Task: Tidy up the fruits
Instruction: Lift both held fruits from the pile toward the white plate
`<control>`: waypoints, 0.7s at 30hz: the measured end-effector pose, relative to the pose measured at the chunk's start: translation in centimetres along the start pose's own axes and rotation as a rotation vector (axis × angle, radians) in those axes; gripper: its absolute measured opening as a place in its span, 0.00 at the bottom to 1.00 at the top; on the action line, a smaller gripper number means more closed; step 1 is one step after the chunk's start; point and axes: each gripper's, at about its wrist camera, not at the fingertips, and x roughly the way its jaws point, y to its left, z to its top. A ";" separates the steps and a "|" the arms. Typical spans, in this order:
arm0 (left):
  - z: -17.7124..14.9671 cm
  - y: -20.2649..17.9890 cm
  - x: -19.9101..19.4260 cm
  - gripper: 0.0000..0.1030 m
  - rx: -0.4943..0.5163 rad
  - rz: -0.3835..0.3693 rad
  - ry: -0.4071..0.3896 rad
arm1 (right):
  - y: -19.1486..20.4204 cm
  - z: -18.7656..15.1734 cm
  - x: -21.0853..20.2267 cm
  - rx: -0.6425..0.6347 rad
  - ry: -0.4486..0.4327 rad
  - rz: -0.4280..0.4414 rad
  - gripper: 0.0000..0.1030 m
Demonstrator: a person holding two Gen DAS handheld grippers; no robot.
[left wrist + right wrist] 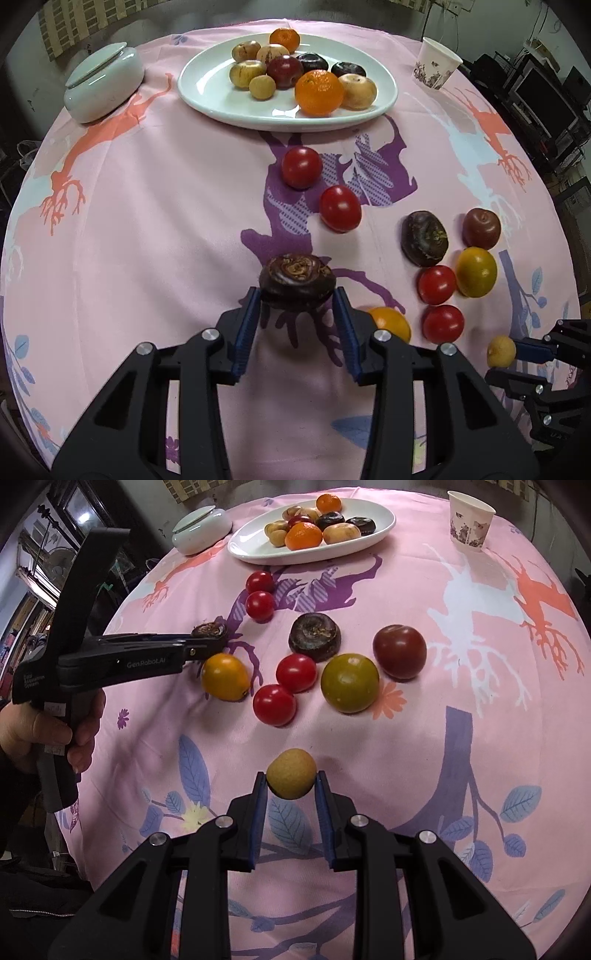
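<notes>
My left gripper is shut on a dark brown water chestnut and holds it above the cloth; it also shows in the right wrist view. My right gripper is shut on a small tan longan, also visible in the left wrist view. A white plate at the far side holds several fruits, among them an orange. Loose on the cloth lie red tomatoes, another water chestnut, a dark plum and a yellow-green fruit.
A lidded white ceramic jar stands at the far left and a paper cup at the far right. The pink patterned tablecloth covers a round table. An orange-yellow fruit lies just below the left gripper.
</notes>
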 end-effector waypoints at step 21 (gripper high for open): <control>0.2 -0.5 -2.0 0.58 -0.020 -0.058 -0.017 | -0.2 2.7 -0.6 0.005 -0.038 0.011 0.25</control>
